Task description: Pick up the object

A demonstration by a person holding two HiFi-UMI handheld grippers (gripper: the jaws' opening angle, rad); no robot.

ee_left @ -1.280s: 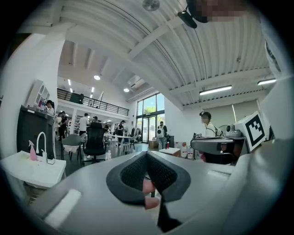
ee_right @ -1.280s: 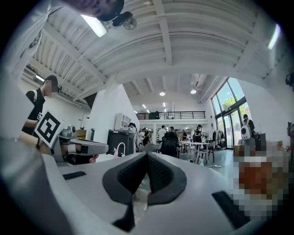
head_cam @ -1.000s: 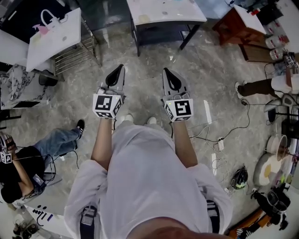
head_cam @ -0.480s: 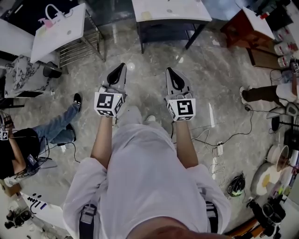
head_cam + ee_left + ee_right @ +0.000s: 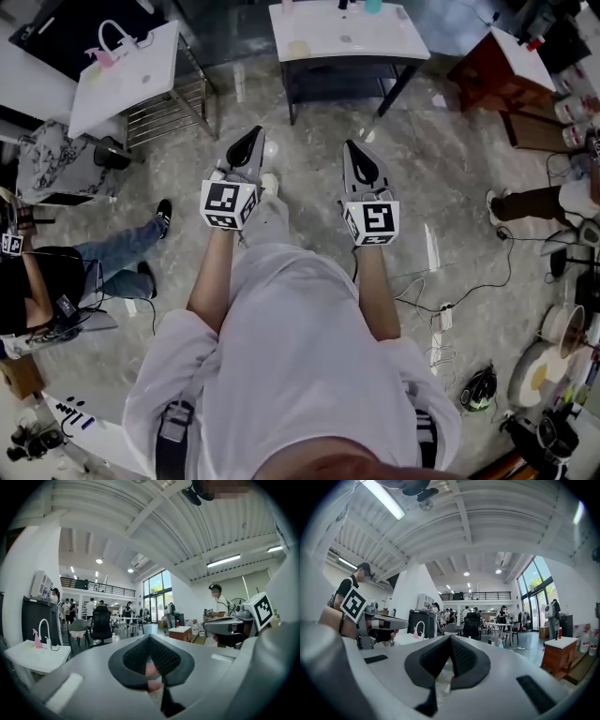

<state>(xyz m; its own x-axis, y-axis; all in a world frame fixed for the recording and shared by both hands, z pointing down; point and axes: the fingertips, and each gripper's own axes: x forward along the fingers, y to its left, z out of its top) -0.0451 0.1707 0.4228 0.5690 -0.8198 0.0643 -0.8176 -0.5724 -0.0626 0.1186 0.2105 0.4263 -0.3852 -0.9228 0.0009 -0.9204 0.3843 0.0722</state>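
While both grippers point level above the marble floor (image 5: 450, 159), neither holds anything.
The left gripper (image 5: 253, 137) and the right gripper (image 5: 352, 148) each have the jaws closed together, with nothing between them. A white table (image 5: 375, 39) stands ahead, well apart from both. Small things (image 5: 373, 6) lie at its far edge, and I cannot tell which one is the object.

Open workshop hall
A black-railed mezzanine (image 5: 480, 595), white rectangular worktable (image 5: 347, 39) and loose cables (image 5: 441, 323) on grey marbled floor (image 5: 441, 159) are seen.

White short-sleeved shirt (image 5: 291, 356); grey, black-padded left hand-held gripper (image 5: 253, 133) and right hand-held gripper (image 5: 351, 145).
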